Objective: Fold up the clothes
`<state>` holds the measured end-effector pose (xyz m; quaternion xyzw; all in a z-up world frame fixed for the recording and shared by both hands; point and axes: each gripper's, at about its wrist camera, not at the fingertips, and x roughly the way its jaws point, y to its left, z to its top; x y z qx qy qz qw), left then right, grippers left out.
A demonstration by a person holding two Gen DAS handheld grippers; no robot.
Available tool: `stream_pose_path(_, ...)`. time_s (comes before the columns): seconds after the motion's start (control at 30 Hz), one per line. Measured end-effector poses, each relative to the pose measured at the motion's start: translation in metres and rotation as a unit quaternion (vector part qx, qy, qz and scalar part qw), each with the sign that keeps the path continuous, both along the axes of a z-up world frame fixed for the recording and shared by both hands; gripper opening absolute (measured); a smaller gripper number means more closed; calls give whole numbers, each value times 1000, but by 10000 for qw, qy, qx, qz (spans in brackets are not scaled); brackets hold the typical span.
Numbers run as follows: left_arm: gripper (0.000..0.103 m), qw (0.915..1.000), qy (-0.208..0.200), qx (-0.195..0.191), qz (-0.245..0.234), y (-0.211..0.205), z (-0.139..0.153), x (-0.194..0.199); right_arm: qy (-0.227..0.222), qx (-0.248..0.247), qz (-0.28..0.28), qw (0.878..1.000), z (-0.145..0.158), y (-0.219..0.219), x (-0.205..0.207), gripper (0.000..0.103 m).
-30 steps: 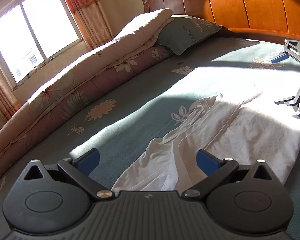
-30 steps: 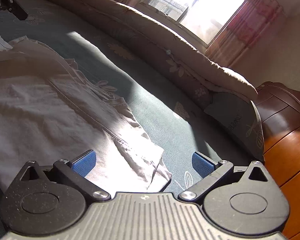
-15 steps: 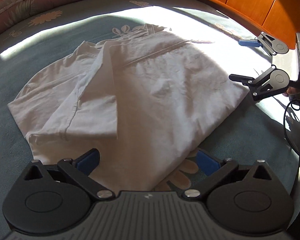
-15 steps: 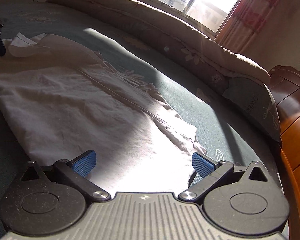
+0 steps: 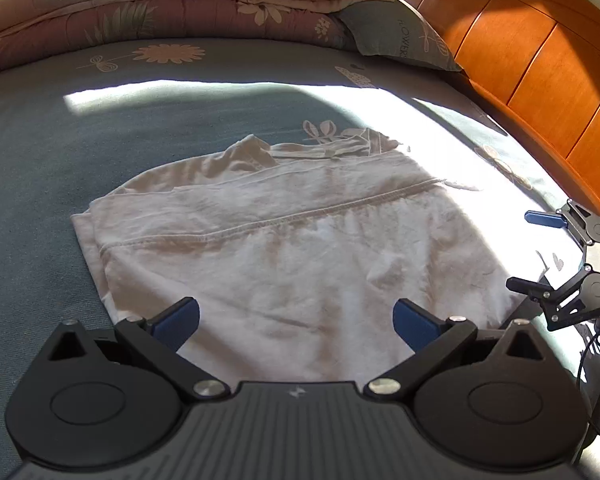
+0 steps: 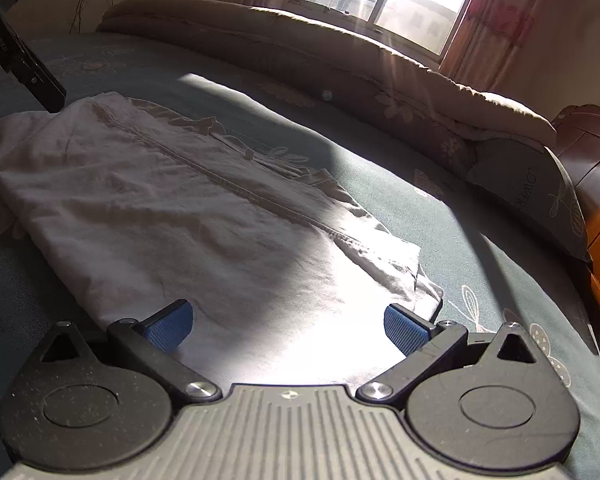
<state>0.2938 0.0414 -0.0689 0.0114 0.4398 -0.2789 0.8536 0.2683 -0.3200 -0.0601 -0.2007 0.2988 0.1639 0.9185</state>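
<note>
So the big teal bedsheet with the pale flower print (image 5: 40,152) is the landmark here, and the white cotton garment with a stitched seam running across it (image 5: 300,240) lies roughly in the middle of that sheet, part in sun and part in shade. It's already doubled over on itself along one side, with a crumpled bit poking out at the far edge, so I'd say we're mid-fold, though a lumpy half-fold like this could also just be how it got laid down. The left gripper (image 5: 296,320) hangs over the garment's near edge, blue pads spread wide with nothing between them. The right gripper (image 6: 286,322) is also spread and empty, over the opposite end. My guess is any further fold needs both pinching a hem or corners evenly.
</note>
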Motion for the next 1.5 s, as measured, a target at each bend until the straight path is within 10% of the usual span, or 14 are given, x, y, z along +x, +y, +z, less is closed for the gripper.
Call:
stream_pose_path(0.27, 102, 9981, 288, -38, 544, 41, -15, -50, 941, 721, -220, 9927, -23, -27, -18, 103)
stream_pose_path(0.5, 102, 9991, -182, -161, 337, 16, 7, -20, 855, 1558, -391, 9833, 0, -30, 9, 103)
stream_pose_path(0.83, 102, 9836, -48, -67, 1805, 77, -12, 3, 1096, 1846, -880, 9727, -14, -30, 71, 103)
stream_pose_path(1.0, 102, 9849, -341, -1107, 1285, 66, 25, 5, 831, 2026, -740, 9729, 4, -32, 67, 103)
stream_pose_path(1.27, 102, 9942, 39, -605, 891, 35, -24, 9, 1066, 1831, -797, 9740, -18, -32, 116, 103)
stream_pose_path(1.5, 102, 9956, -189, -561, 720, 31, 2, 4, 976, 1786, -1171, 9720, -6, -61, 118, 103)
